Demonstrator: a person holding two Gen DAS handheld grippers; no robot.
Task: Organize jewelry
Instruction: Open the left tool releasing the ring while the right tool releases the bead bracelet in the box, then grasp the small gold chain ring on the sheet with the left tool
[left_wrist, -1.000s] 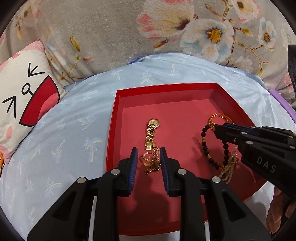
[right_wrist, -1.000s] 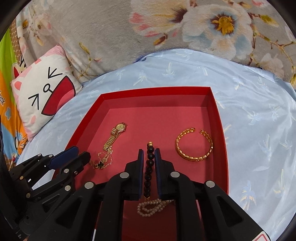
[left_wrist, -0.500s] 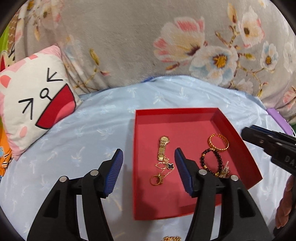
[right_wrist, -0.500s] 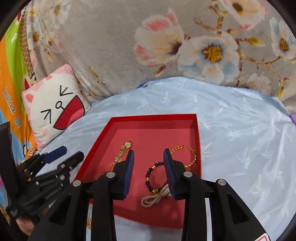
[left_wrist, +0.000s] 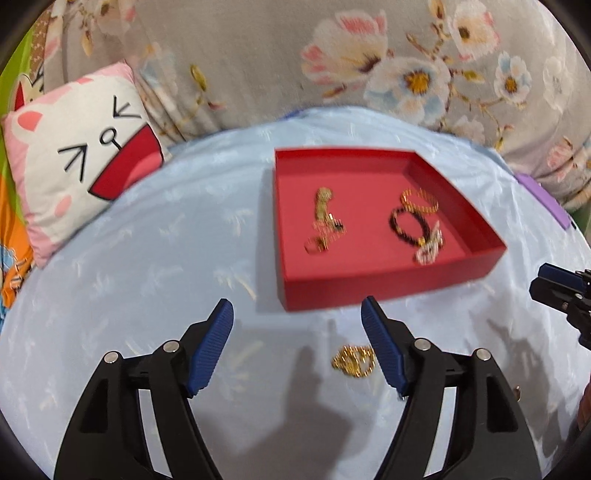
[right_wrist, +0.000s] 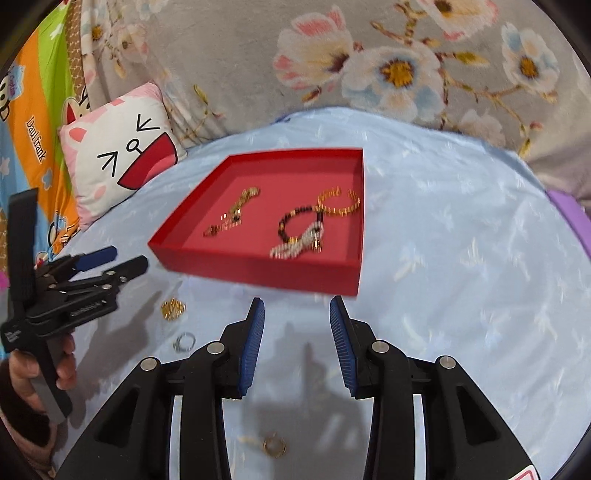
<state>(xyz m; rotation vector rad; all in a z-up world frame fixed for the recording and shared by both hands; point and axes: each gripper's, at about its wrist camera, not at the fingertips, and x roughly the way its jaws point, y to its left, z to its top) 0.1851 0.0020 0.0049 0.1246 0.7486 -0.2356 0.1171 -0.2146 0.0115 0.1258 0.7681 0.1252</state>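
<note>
A red tray (left_wrist: 388, 291) (right_wrist: 258, 269) lies on the blue bedspread. In it are a gold watch (left_wrist: 323, 201) (right_wrist: 243, 197), a gold chain with a ring (left_wrist: 321, 238), a black bead bracelet (left_wrist: 408, 225) (right_wrist: 295, 218), a pearl bracelet (left_wrist: 428, 249) (right_wrist: 295, 245) and a gold bangle (left_wrist: 419, 199) (right_wrist: 338, 201). On the spread in front of the tray lie a gold chain piece (left_wrist: 354, 362) (right_wrist: 173, 308), a silver ring (right_wrist: 184, 341) and a gold ring (right_wrist: 274, 446). My left gripper (left_wrist: 297, 343) is open and empty, short of the tray. My right gripper (right_wrist: 297, 343) is open and empty too.
A cat-face cushion (left_wrist: 77, 155) (right_wrist: 122, 147) lies at the back left. A floral blanket (left_wrist: 332, 55) rises behind the bedspread. A purple object (left_wrist: 543, 203) sits at the right edge. Each gripper shows in the other's view: the right (left_wrist: 561, 291), the left (right_wrist: 74, 284).
Both grippers have let go of jewelry in the tray, opened, and pulled back and up out of the tray. The tray now lies ahead of both.
</note>
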